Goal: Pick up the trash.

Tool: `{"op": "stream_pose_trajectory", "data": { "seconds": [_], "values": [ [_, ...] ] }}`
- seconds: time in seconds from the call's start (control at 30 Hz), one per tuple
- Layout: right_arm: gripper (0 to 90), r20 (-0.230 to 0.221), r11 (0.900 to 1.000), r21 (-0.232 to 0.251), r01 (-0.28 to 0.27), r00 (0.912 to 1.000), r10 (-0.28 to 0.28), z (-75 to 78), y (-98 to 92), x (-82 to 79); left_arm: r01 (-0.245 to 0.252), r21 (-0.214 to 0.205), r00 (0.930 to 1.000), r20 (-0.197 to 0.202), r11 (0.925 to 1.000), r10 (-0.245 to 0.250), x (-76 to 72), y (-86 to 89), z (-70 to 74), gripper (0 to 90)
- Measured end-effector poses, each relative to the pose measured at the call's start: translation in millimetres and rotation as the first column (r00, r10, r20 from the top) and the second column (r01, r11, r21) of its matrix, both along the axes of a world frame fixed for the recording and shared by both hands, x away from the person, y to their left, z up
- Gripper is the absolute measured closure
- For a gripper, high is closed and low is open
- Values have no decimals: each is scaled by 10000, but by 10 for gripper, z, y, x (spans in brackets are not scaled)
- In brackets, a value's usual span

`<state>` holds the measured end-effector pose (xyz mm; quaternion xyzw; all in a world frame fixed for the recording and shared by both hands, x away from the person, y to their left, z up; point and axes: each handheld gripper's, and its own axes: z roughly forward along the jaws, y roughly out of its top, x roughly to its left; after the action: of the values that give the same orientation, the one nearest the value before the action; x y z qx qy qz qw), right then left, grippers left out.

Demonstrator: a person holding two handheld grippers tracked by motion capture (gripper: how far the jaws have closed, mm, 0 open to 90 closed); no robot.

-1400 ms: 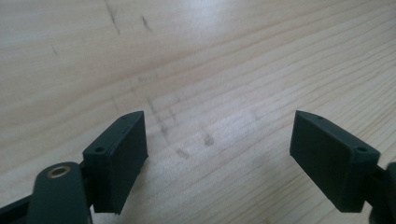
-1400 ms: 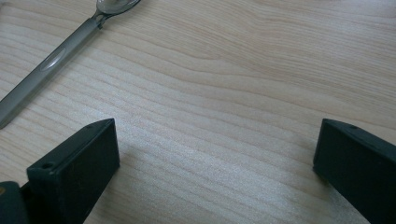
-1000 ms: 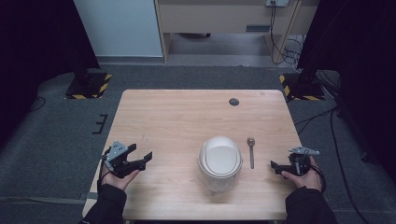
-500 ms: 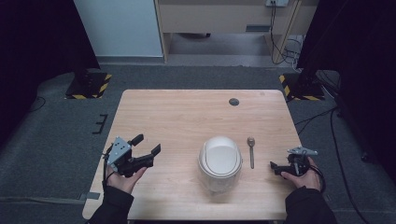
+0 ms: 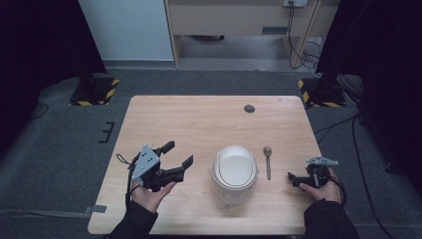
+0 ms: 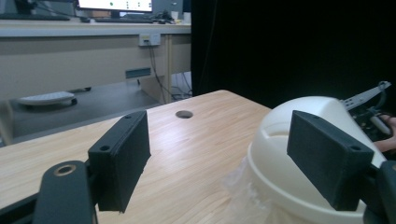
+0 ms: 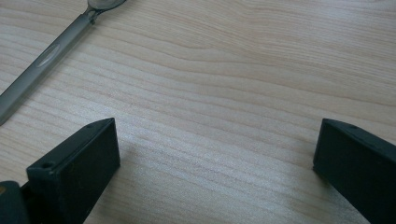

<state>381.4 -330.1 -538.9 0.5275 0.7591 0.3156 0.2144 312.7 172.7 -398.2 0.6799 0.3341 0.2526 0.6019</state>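
Note:
A white domed container [image 5: 234, 172] with a lid stands on the wooden table [image 5: 199, 124], a little right of its middle near the front. A grey metal spoon [image 5: 267, 160] lies just to its right. My left gripper [image 5: 178, 153] is held above the table left of the container, open and pointing at it. In the left gripper view the container [image 6: 289, 140] sits behind the right jaw, with the gripper [image 6: 224, 163] empty. My right gripper [image 5: 293, 178] rests low at the front right, open, pointing left. Its own view shows the gripper [image 7: 215, 163] over bare wood, with the spoon [image 7: 46, 56] at the upper left.
A round cable hole [image 5: 249, 108] lies near the table's far edge. Grey carpet surrounds the table, with black-and-yellow floor stands [image 5: 94, 89] at the back corners. A desk [image 6: 70, 51] with an outlet and cables stands beyond.
My left gripper has risen and moved right toward the white container, jaws still open. The right gripper has stayed in place.

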Motion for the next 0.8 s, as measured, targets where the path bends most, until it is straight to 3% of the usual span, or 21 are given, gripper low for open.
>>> {"op": "stream_pose_trajectory", "data": {
  "seconds": [0.23, 0.5, 0.8],
  "values": [
    [8, 4, 10000, -1, -1, 10000, 1, 0, 0, 1, 576, 109, 9983, -135, 9983, -575, 35, -310, -5, 203],
    [8, -3, 10000, 32, -4, 10000, 4, 0, 6, 5, 1183, 615, 9915, -610, 9911, -1146, 63, -699, -138, 192],
    [8, -5, 10000, 31, -5, 10000, 5, 0, 6, 5, 1315, 1085, 9860, -1172, 9854, -1187, 87, -866, -273, 181]
  ]
}}
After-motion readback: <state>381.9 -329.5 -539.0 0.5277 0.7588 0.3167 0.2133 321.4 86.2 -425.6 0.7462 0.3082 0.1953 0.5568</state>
